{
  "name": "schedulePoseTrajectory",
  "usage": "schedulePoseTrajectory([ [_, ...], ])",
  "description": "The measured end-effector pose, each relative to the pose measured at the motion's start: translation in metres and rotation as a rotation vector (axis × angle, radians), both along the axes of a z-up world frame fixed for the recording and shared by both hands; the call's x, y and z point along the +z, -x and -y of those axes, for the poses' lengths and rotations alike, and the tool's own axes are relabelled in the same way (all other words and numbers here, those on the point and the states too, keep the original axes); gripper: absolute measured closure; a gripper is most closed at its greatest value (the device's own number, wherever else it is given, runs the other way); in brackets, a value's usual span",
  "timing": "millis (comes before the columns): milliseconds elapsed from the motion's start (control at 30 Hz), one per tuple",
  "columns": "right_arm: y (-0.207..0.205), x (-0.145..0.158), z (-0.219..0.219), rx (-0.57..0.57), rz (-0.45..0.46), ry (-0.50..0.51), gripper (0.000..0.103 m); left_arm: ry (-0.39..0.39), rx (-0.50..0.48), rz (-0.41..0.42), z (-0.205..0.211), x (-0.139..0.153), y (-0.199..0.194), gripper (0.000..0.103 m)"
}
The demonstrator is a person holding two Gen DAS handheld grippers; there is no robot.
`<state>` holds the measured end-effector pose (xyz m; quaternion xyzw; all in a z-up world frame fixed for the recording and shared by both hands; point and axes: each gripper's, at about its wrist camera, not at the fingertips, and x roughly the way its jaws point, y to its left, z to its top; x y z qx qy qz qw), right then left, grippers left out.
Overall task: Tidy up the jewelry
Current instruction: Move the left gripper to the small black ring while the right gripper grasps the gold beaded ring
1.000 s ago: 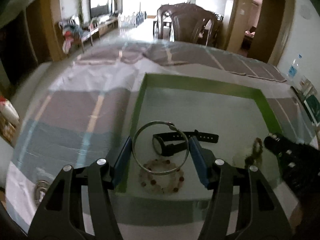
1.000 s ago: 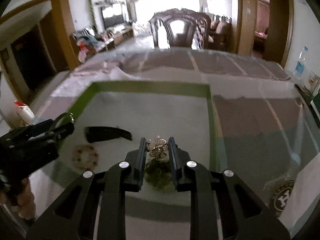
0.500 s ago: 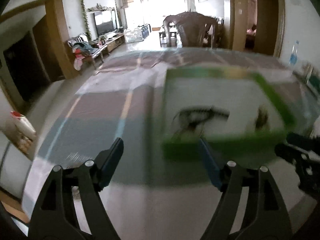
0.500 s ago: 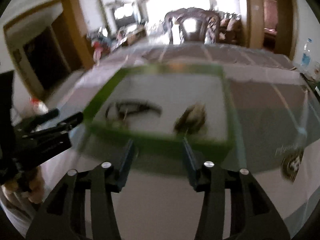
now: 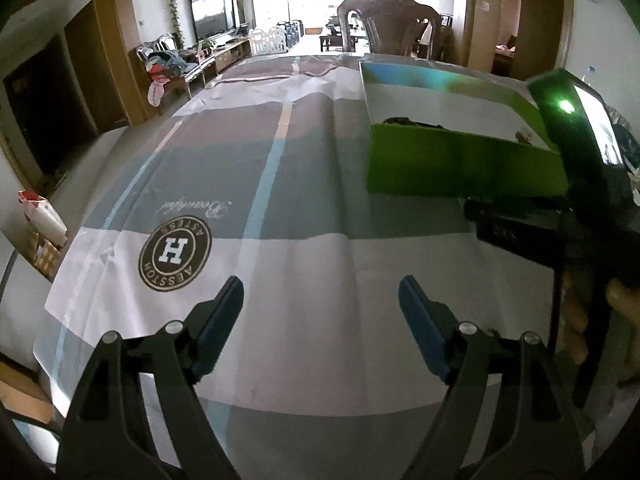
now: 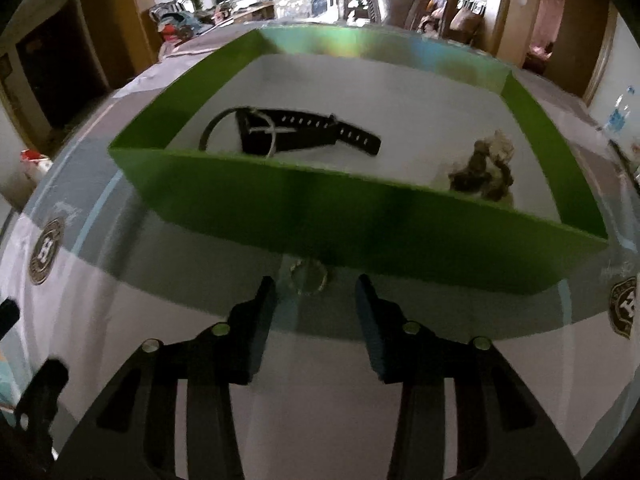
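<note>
green box (image 6: 360, 216), white inside; black watch (image 6: 304, 136); grey, white, blue-striped tablecloth (image 5: 280, 240).

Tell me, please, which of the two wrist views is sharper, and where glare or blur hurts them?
Left wrist view: sharper, tablecloth logo readable, windows blown out, strong fisheye bending. Right wrist view: softer; the watch and the small ring outside the green box are smeared; rainbow sheen on the box's far wall.

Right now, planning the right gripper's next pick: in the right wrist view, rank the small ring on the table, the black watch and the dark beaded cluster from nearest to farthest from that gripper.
1. small ring: on the cloth outside the green box, just ahead of the right gripper.
2. dark beaded cluster: inside the box, right side.
3. black watch: inside, left and farther back.
</note>
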<state>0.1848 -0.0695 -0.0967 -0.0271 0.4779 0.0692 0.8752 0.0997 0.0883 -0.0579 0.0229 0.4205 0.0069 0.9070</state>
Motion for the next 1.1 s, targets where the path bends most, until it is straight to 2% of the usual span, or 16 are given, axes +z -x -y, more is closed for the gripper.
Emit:
schedulePoseTrajectory([
  [33,0.0,0.0,0.0,0.002,0.002,-0.002,0.082,0.005,-0.003,-0.007,0.001,-0.001,-0.001,0.023],
  [200,0.008,0.001,0.014,0.017,-0.017,-0.014,0.082,0.028,-0.044,-0.034,0.009,-0.009,0.004,0.023],
  [333,0.037,0.002,0.044,0.017,-0.02,-0.019,0.082,0.056,-0.112,-0.035,0.026,-0.008,0.018,0.023],
  [500,0.078,0.003,0.089,-0.022,0.017,-0.054,0.082,0.067,-0.196,-0.023,0.057,-0.013,0.037,0.023],
  [600,0.094,0.004,0.104,-0.041,0.06,-0.061,0.082,0.032,-0.236,-0.027,0.075,-0.021,0.039,0.025],
  [700,0.1,0.0,0.112,-0.048,0.071,-0.08,0.082,-0.004,-0.249,-0.053,0.09,-0.033,0.035,0.042],
  [733,0.101,-0.001,0.112,-0.047,0.08,-0.081,0.082,0.004,-0.254,-0.068,0.092,-0.037,0.033,0.051],
  [800,0.111,-0.003,0.11,-0.042,0.095,-0.064,0.082,0.025,-0.26,-0.068,0.092,-0.039,0.031,0.057],
  [867,0.109,-0.003,0.106,-0.038,0.103,-0.058,0.082,0.033,-0.264,-0.064,0.092,-0.039,0.028,0.07],
  [967,0.108,-0.004,0.1,-0.032,0.117,-0.051,0.082,0.033,-0.257,-0.054,0.09,-0.04,0.021,0.078],
  [1100,0.107,-0.004,0.1,-0.029,0.124,-0.061,0.082,0.023,-0.197,-0.032,0.084,-0.04,0.011,0.081],
])
